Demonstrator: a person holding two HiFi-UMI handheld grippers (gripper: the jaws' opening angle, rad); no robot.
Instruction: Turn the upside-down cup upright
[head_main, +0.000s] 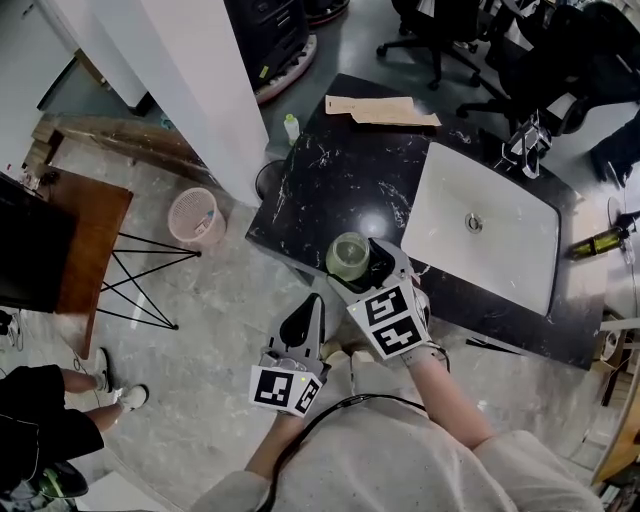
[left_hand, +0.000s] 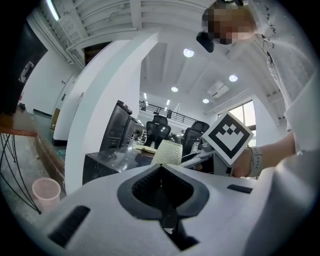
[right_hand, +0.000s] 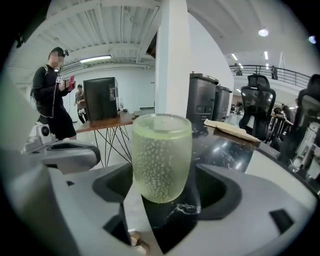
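While the green cup (head_main: 348, 257) stood upright at the black counter's (head_main: 330, 170) near edge, the right gripper's (head_main: 365, 268) fingers flanked it, spread and clear of its sides. At the cup's seven o'clock, the left gripper's (head_main: 311, 303) fingers were closed on nothing; a sink (head_main: 490, 235) lay at two o'clock.

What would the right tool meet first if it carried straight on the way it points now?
The pale green cup. It stands on the black counter directly ahead, between the open jaws of the right tool, whose pads seem not to touch it.
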